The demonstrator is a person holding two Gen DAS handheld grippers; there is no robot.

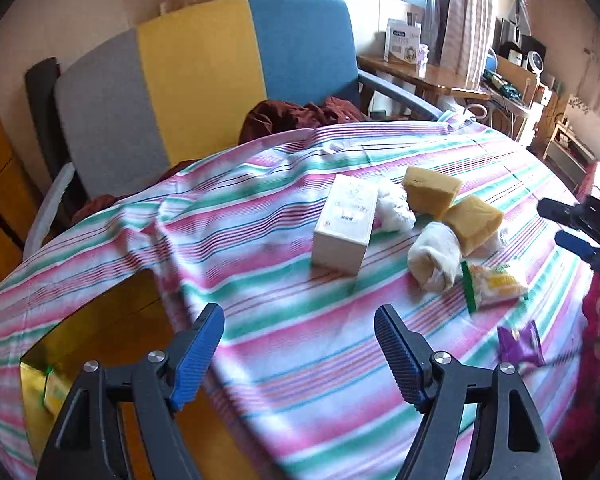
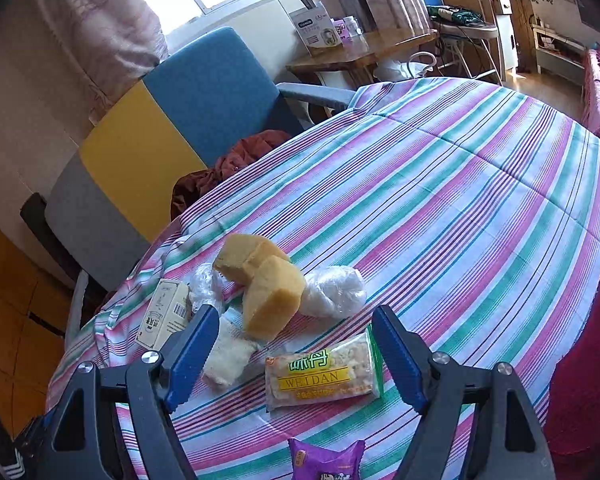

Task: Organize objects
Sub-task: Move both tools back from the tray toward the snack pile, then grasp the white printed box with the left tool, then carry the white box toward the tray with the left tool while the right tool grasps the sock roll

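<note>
We read the heap on the striped cloth (image 2: 460, 184) as a jumble not yet sorted: the two yellow sponge blocks (image 2: 274, 298) lean against each other, the clear wrapped bundles lie touching them, and the white carton (image 1: 346, 226) stands just to their left. Our left gripper (image 1: 300, 350) has its jaws apart with only bare cloth between them, near of the carton, so it holds nothing. Our right gripper (image 2: 294, 354) also has its jaws apart and empty, and the WEIDAN snack packet (image 2: 324, 374) lies flat on the cloth framed between its fingers; we judge this packet the likely first pick, being nearest and free of the pile. The purple packet (image 2: 324, 460) lies nearer still, at the bottom edge. The right view gives us the print on the packet and the barcode side of the carton, which the left view blurs or hides. The left view alone shows the cloth's near left corner folded back over a wooden surface with a gold box (image 1: 40, 384) there, perhaps the place for the goods, and the right gripper's blue tips at the far right edge.
</note>
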